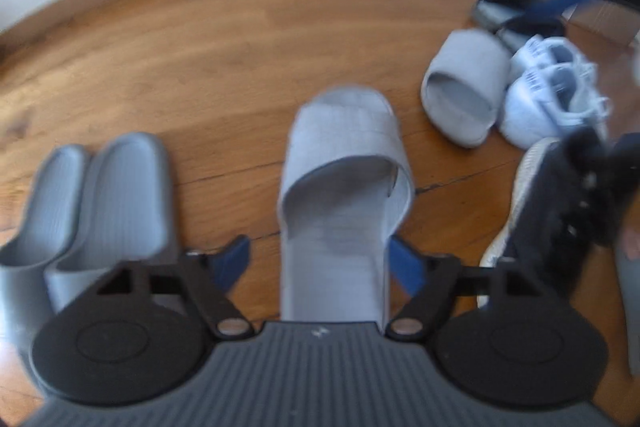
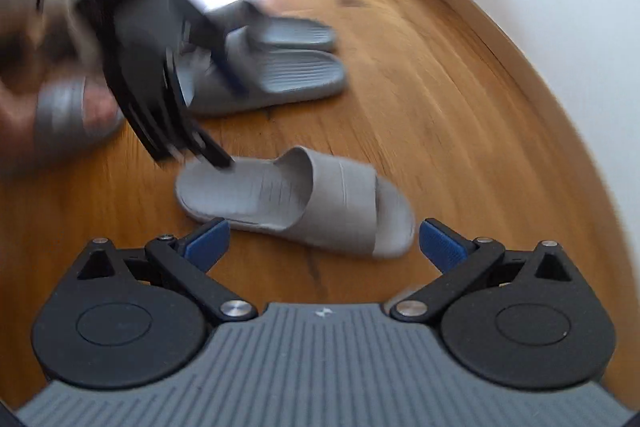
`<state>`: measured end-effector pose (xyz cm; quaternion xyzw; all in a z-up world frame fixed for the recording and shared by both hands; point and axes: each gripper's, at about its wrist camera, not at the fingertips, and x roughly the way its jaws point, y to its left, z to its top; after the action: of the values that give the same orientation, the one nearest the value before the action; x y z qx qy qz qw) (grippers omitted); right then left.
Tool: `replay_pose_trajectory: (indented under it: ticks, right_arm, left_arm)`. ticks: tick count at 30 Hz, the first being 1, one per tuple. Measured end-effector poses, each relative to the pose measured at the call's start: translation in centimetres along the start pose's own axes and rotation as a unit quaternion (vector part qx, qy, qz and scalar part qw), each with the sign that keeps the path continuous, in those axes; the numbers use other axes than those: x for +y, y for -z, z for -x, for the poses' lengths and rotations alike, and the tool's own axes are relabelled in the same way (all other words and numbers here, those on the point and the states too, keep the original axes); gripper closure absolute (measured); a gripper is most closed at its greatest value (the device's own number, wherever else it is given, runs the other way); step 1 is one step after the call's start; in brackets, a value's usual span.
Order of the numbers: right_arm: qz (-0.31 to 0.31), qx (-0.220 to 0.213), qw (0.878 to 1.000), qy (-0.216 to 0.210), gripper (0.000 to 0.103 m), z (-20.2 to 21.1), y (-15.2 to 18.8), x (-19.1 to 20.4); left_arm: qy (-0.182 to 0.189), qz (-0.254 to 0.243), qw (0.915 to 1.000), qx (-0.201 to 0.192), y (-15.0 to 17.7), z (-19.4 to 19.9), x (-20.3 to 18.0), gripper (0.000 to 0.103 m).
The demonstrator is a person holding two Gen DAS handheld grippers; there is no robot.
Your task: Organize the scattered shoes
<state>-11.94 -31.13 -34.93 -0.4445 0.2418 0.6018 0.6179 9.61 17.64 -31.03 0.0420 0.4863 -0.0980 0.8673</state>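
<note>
We are looking down at a wooden floor (image 1: 200,67) with shoes spread over it. Our left gripper (image 1: 320,263) is hanging with its blue-padded fingers spread wide, and the heel end of a light grey slide (image 1: 344,187) is lying between them; the right pad sits just beside the sole's edge, the left pad is clear of it, so nothing is being clamped. In the right wrist view that same slide (image 2: 304,199) is lying flat on the boards, toe towards the wall, with the left gripper (image 2: 200,103) blurred above its heel. To its left in the left wrist view, a pair of darker grey slides (image 1: 100,203) is standing side by side, touching. Further right, a second light grey slide (image 1: 464,87) is lying at an angle, just beside a pair of white sneakers (image 1: 548,91), with black sandals (image 1: 508,15) behind them. A dark shoe with a pale sole (image 1: 532,211) is sitting at the right edge. Our right gripper (image 2: 322,247) is hovering with its jaws wide apart and empty, just short of the light grey slide's side
</note>
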Motion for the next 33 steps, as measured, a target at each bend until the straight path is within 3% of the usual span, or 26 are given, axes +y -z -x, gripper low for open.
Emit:
replay_pose_trajectory:
  ticks: [2,4,6,9,15,16,17,19,21,24,26,29,31,32,33]
  right_arm:
    - [0.121,0.023,0.992,0.011,0.001,-2.4,-0.6,1.2]
    - [0.244,0.058,0.968,0.022,0.001,-5.1,-0.9,2.6]
    - [0.314,0.087,0.945,0.008,0.001,-7.3,-1.4,3.1]
    - [0.357,0.112,0.927,-0.018,0.001,-10.3,-1.7,3.2]
    - [0.411,0.148,0.899,-0.031,0.001,-14.0,-0.5,4.2]
    - [0.41,0.147,0.899,-0.028,0.003,-14.1,-0.4,4.3]
    - [0.395,0.145,0.907,-0.02,0.004,-14.2,-0.2,4.4]
    - [0.361,0.139,0.922,-0.006,0.016,-14.3,-0.1,4.6]
    - [0.305,0.134,0.943,-0.008,0.021,-13.6,-0.5,4.2]
    - [0.18,0.135,0.974,-0.017,0.024,-12.2,-0.7,2.9]
    - [0.103,0.142,0.984,0.005,0.027,-11.5,0.1,2.0]
    - [0.016,0.132,0.99,0.039,0.03,-10.4,0.1,1.1]
    - [-0.067,0.129,0.987,0.068,0.03,-9.6,-0.3,-0.2]
    - [-0.137,0.128,0.978,0.089,0.03,-9.4,-0.6,-1.4]
    - [-0.216,0.13,0.961,0.11,0.029,-9.5,-0.7,-2.9]
  left_arm:
    - [-0.025,-0.008,0.9996,-0.001,1.0,1.5,1.4,0.01]
    - [-0.04,0.004,0.9992,0.003,1.6,2.7,2.7,0.01]
    - [-0.042,0.03,0.9986,0.006,1.7,3.1,3.7,0.01]
    - [-0.045,0.063,0.9969,0.015,1.6,3.3,4.3,0.01]
    - [-0.052,0.072,0.996,0.003,0.3,3.7,4.9,0.01]
    - [-0.052,0.076,0.9958,0.002,0.2,3.7,5.0,0.01]
    - [-0.052,0.08,0.9954,0.001,0.4,3.7,5.1,0.01]
    - [-0.052,0.089,0.9947,0.001,0.8,3.6,5.3,0.01]
    - [-0.052,0.097,0.9939,0.004,1.1,3.4,5.3,0.01]
    - [-0.054,0.099,0.9935,0.011,1.5,3.2,5.0,0.01]
    - [-0.054,0.098,0.9936,0.015,1.7,3.1,4.8,0.01]
    - [-0.053,0.097,0.9936,0.021,1.8,2.9,4.5,0.01]
    - [-0.053,0.098,0.9935,0.023,1.7,2.7,4.4,0.01]
    - [-0.053,0.099,0.9934,0.024,1.6,2.6,4.3,0.01]
    - [-0.053,0.1,0.9933,0.025,1.5,2.5,4.3,0.01]
